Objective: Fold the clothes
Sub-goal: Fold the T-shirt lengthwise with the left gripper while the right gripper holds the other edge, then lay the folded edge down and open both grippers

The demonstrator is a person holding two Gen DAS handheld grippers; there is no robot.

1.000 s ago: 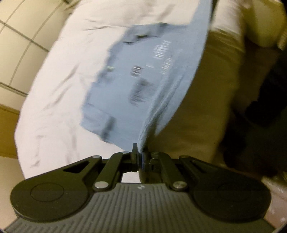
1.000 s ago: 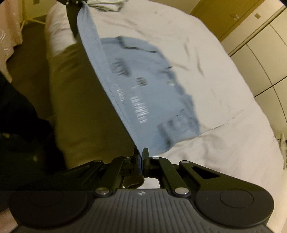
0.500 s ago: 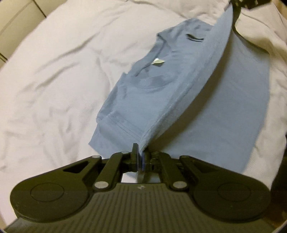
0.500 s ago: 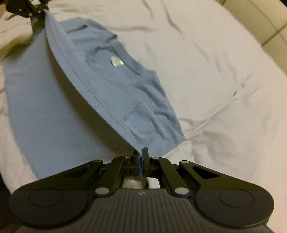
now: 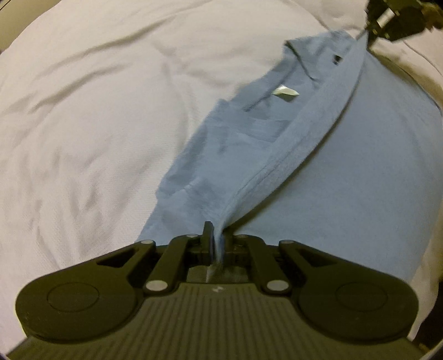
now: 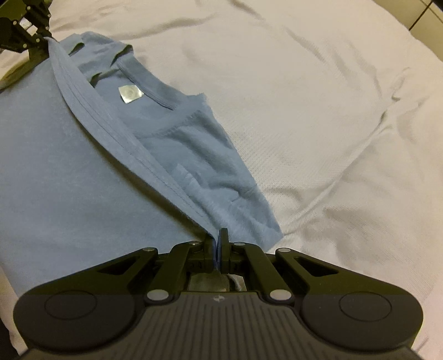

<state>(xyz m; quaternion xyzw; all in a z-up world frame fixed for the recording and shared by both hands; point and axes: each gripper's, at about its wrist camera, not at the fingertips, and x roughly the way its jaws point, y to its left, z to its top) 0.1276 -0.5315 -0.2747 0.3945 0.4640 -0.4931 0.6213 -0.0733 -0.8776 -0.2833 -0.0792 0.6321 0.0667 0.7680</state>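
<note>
shirt: blue tee (image 6: 69, 166) lying on the white bed (image 6: 318, 110), neck end away from both cameras, label (image 6: 130, 94) showing inside the collar (image 6: 177, 113)

hem: stretched tight between the two grippers, lifted off the rest of the shirt, which lies flat below

left gripper (image 5: 214, 235): jaws together, pinched on one hem corner; cloth bunches between the fingers

right gripper (image 6: 217, 241): same deal, clamped on the other hem corner; it also shows up top right in the left view (image 5: 393, 16)

step, my guess: carrying the bottom edge up toward the collar for a half fold

how to do it well: keep both corners level and the hem taut so it lands straight, not skewed

landing spot: I'd aim the hem just short of the collar, square with the shoulders

watch out: sleeves look rumpled near the collar, could get trapped as a lump under the fold

release: lower all the way to the cloth first, then open both together
</note>
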